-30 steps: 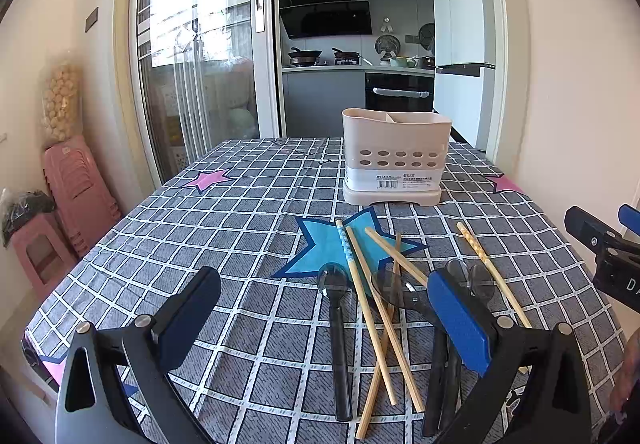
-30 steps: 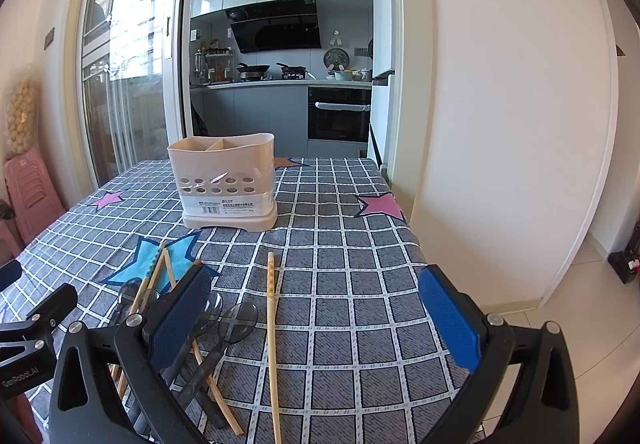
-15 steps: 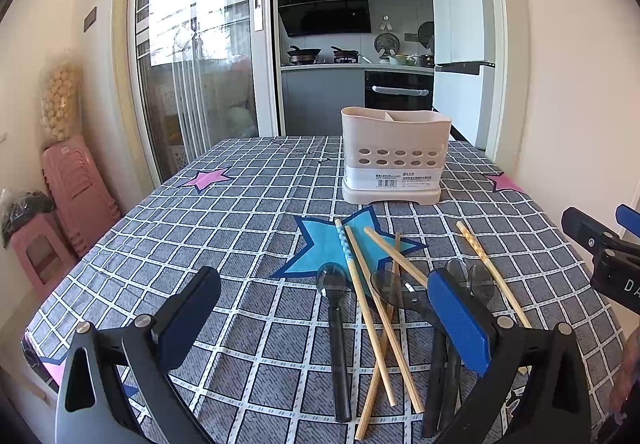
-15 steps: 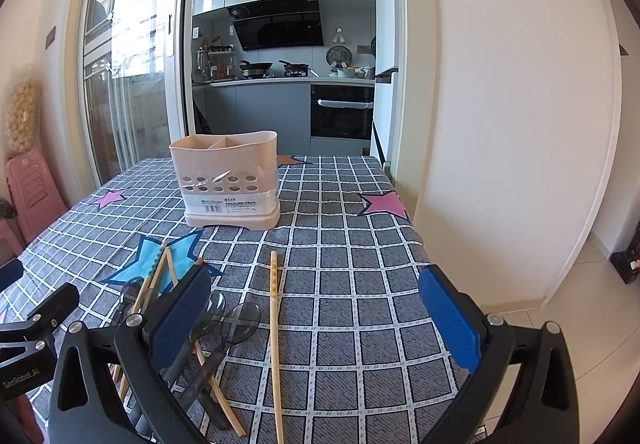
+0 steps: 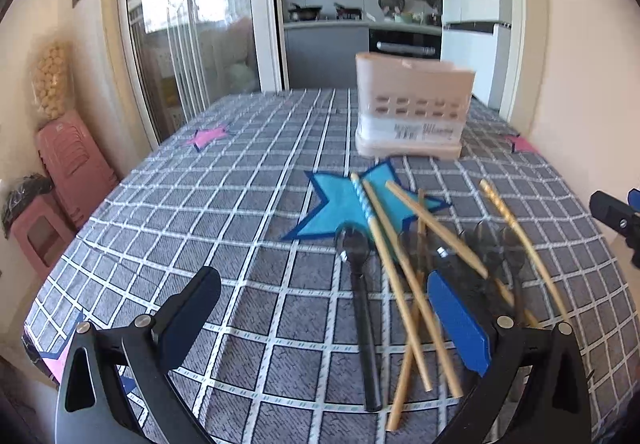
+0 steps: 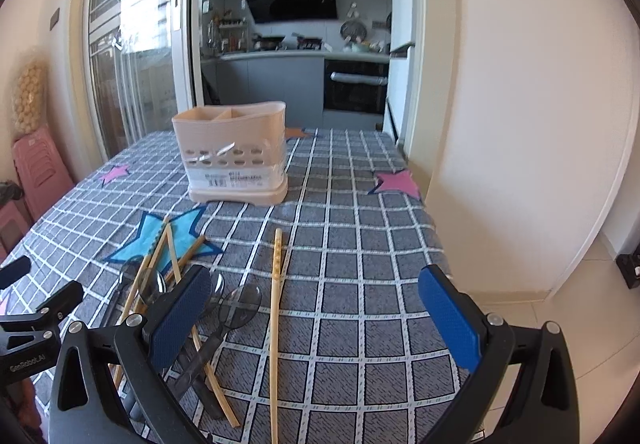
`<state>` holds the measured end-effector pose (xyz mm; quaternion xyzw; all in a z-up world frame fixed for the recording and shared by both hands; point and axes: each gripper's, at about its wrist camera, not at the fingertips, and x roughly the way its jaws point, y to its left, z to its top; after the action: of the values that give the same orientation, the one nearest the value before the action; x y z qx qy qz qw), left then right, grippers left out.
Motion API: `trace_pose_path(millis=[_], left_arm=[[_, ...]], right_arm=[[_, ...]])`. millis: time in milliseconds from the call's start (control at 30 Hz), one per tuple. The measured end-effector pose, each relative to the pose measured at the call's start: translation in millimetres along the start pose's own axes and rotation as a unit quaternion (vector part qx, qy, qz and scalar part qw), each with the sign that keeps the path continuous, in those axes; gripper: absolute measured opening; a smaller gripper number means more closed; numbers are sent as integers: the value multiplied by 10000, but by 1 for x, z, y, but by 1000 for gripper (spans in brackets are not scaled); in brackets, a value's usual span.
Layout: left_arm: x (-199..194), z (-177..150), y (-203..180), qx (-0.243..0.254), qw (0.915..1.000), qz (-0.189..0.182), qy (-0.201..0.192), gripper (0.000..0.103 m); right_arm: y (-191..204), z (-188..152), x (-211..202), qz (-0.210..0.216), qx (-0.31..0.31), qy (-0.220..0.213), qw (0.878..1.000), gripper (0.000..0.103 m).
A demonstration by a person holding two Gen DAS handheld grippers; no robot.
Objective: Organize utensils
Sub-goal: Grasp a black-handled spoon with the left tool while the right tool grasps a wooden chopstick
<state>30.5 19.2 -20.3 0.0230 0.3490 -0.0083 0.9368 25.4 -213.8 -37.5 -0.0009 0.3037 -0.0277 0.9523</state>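
Note:
A beige utensil caddy (image 5: 414, 112) (image 6: 234, 156) with two compartments stands on the checked tablecloth, far middle. Several wooden chopsticks (image 5: 404, 272) (image 6: 160, 256) and dark spoons lie in a loose pile in front of it. One black spoon (image 5: 360, 296) lies left of the pile. One chopstick (image 6: 275, 308) lies apart on the right. My left gripper (image 5: 320, 320) is open and empty, just above the pile's near end. My right gripper (image 6: 316, 312) is open and empty over the lone chopstick. Translucent spoons (image 6: 236, 304) lie by its left finger.
The table (image 5: 200, 204) has its right edge (image 6: 436, 244) near a white wall. Pink stools (image 5: 76, 168) stand by the glass door on the left. The left gripper's body (image 6: 36, 320) shows at the right wrist view's left edge.
Both grippers have moved forward and lower toward the utensil pile; the caddy and utensils look closer. Both stay open. Nothing on the table has moved.

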Motion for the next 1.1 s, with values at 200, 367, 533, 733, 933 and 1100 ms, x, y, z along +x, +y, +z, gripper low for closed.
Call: trace_pose_path(millis=[200, 367, 533, 733, 933, 1100], left_arm=[[29, 0, 21, -271, 9967, -237, 733, 103], [46, -2, 24, -159, 9923, -142, 1219, 103], [60, 1, 19, 23, 9881, -194, 1529, 103], [76, 10, 19, 44, 9834, -310, 1785, 103], [88, 23, 13, 187, 9780, -500, 2017, 99], [96, 33, 3, 364, 9728, -595, 2210, 98]], right_arm=[[-16, 6, 37, 291, -9, 1124, 9932, 103], [-16, 1, 65, 591, 3, 1984, 9783, 92], [-5, -2, 87, 536, -216, 2541, 9654, 74], [3, 10, 114, 521, -288, 2892, 9554, 61], [9, 32, 144, 582, -360, 3281, 9422, 54], [23, 45, 163, 539, -683, 3557, 9306, 52]])
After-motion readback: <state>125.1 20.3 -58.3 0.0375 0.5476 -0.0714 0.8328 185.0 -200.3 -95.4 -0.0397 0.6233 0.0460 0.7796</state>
